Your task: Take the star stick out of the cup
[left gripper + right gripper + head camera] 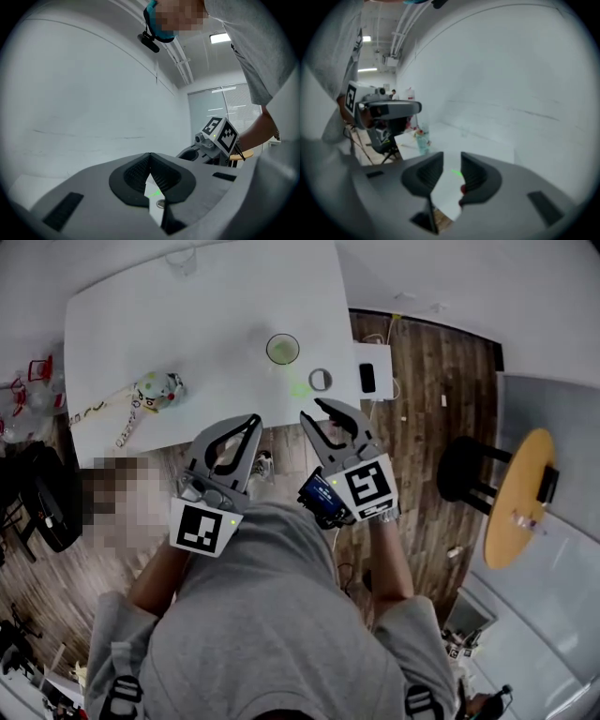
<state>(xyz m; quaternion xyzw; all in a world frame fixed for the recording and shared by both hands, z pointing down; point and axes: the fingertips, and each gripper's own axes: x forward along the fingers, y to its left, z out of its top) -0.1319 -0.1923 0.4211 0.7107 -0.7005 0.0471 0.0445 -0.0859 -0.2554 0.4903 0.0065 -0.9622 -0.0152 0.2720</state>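
**Star stick on the table beside the cup; one gripper clenched, one released**

Head view: A cup (282, 349) with a green tint inside stands on a white table (122, 306). Just beside the cup, toward the person, a small green streak lies flat on the tabletop. It appears to be the star stick (299, 387), though its shape is too blurred to confirm. A grey ring (320, 380) lies next to it, on the side away from the cup. Well to the left of the cup are a patterned bottle (159, 390) and a printed ribbon (111, 411) whose print is too small to read. To the right of the cup, at the table's edge, lies a dark phone (367, 378). The left gripper (254, 420) and right gripper (312, 410) hang near the table's front edge, short of the cup. Each carries a marker cube (367, 486) with black-and-white square patterns and no words.

Left gripper view: The jaws are clenched tip to tip with nothing between them. Through the gap below the tips, the green streak (154, 191) and the ring (161, 203) show on the table beyond.

Right gripper view: The jaws are released, with a clear gap and nothing in it. The green streak (456, 172) shows on the table past them, and the bottle (423, 139) stands farther off to the left.
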